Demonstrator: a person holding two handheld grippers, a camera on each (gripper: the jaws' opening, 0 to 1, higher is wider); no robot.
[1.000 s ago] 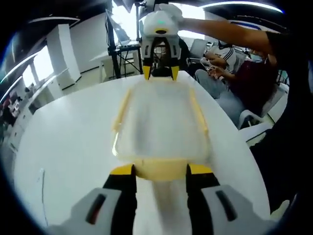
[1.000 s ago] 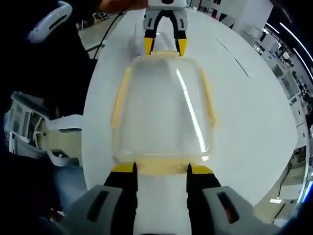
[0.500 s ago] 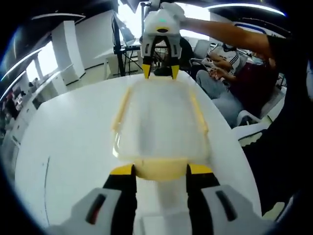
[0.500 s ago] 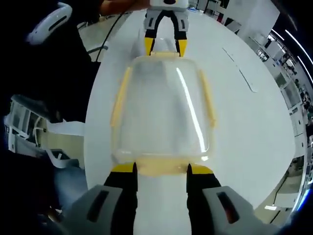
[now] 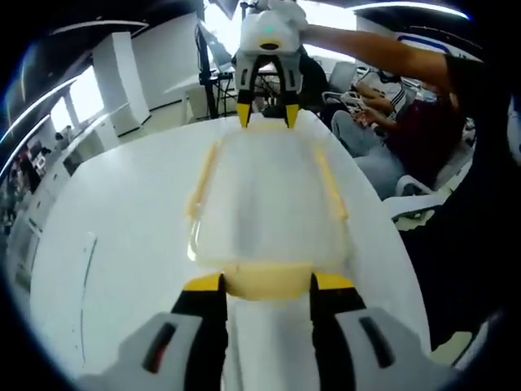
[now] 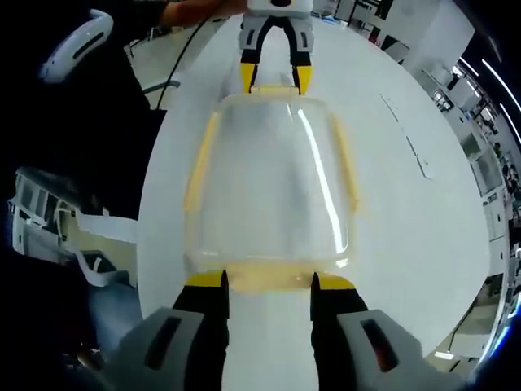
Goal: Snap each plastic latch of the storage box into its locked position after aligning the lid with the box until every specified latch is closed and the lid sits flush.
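Left gripper (image 5: 266, 283) sits at one short end of the box (image 5: 269, 204), jaws spread wide, one on each side of the yellow end latch (image 5: 269, 281). Yellow fingertips (image 5: 203, 283) look to be touching or just beside the box rim; can't tell if they press on it. Nothing is pinched between the jaws.

Right gripper (image 6: 268, 281) is at the opposite short end, same pose: jaws apart, straddling that end's yellow latch (image 6: 269, 279), holding nothing. It also shows across the box in the left gripper view (image 5: 266, 57), yellow tips down at the far rim, and the left gripper shows likewise in the right gripper view (image 6: 277, 41).

White table (image 5: 122, 236) lies under both grippers, round-edged, box resting on it directly ahead of each gripper.

Clear box with its clear lid (image 6: 273, 183) on top runs lengthwise between the two grippers. Lid looks seated on the box; can't tell if fully flush.

Person's arm (image 5: 383, 53) reaches to the right gripper. Seated people (image 5: 383, 106) are beyond the table's far edge in the left gripper view.

Long yellow side latches (image 6: 199, 167) run along both long sides of the box, to either side of each gripper's line; whether they are snapped can't be told.
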